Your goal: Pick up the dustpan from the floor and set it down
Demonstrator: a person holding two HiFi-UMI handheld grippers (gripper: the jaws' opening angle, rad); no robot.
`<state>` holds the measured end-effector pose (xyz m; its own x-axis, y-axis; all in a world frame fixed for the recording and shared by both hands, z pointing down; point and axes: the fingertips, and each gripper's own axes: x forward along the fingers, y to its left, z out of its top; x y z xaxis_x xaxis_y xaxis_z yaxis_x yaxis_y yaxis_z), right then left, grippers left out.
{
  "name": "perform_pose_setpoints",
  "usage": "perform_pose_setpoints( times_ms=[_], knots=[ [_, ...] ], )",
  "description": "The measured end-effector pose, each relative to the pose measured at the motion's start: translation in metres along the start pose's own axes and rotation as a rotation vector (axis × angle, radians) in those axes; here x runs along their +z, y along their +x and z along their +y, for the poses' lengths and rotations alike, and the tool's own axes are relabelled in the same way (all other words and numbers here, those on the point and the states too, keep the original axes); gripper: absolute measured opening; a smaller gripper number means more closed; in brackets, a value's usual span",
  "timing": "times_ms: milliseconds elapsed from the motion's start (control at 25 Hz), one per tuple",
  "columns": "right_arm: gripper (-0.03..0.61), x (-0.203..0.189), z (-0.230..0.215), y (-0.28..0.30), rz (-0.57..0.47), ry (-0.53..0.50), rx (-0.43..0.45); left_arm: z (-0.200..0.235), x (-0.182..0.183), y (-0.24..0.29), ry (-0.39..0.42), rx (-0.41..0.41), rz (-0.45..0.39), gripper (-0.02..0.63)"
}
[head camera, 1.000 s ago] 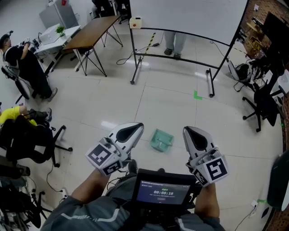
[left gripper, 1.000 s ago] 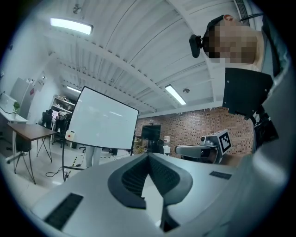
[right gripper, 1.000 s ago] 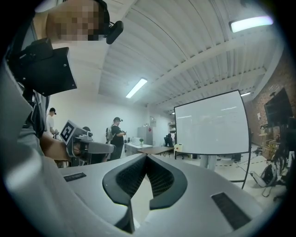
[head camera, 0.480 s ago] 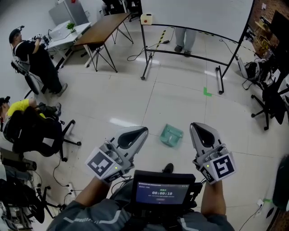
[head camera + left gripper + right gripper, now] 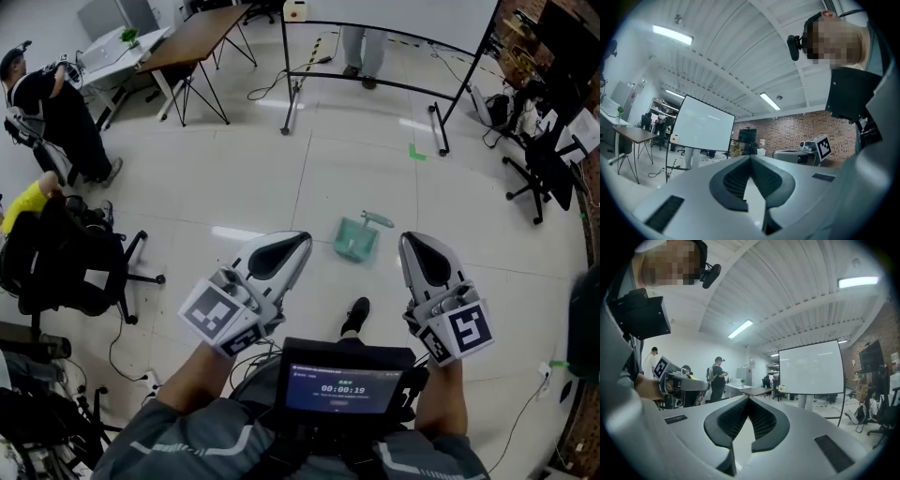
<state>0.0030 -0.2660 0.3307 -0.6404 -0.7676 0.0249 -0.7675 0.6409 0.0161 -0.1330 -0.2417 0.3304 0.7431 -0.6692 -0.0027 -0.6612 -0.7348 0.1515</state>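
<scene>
A pale green dustpan [image 5: 357, 238] lies on the tiled floor, its handle pointing up and right in the head view. My left gripper [image 5: 298, 242] and right gripper [image 5: 413, 243] are held level above the floor, one on each side of the dustpan and nearer to me. Both are shut with nothing between the jaws. In the left gripper view [image 5: 751, 158] and the right gripper view [image 5: 749, 400] the jaw tips meet, and the dustpan is not seen.
A projection screen on a wheeled black frame [image 5: 376, 82] stands ahead, a person's legs [image 5: 357, 45] behind it. A wooden folding table [image 5: 187, 42] is at the far left. Seated people and office chairs [image 5: 66, 258] sit left; another chair [image 5: 544, 178] and clutter right.
I have walked forward: the dustpan now lies closer, between the two grippers' tips in the head view. Both grippers travelled with me and stayed shut.
</scene>
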Motion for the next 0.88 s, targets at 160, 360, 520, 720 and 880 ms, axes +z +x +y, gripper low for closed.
perform_pose_setpoints(
  times_ms=[160,360,520,720,880],
  knots=[
    [0.021,0.003,0.089,-0.035,0.017,-0.032,-0.017,-0.023,0.002,-0.074,-0.028,-0.040,-0.036,0.025],
    [0.021,0.017,0.143,-0.078,0.042,-0.065,-0.058,-0.062,0.002,-0.118,-0.042,-0.105,-0.025,0.026],
    [0.021,0.043,0.151,-0.126,0.010,-0.064,-0.070,-0.108,0.016,-0.130,-0.018,-0.105,-0.033,0.026],
    [0.021,0.046,0.145,-0.203,-0.015,-0.073,-0.050,-0.177,0.008,-0.133,-0.006,-0.054,-0.019,0.026],
    [0.021,0.045,0.127,-0.273,-0.022,-0.066,-0.020,-0.238,0.003,-0.125,-0.002,0.003,-0.024,0.026]
  ],
)
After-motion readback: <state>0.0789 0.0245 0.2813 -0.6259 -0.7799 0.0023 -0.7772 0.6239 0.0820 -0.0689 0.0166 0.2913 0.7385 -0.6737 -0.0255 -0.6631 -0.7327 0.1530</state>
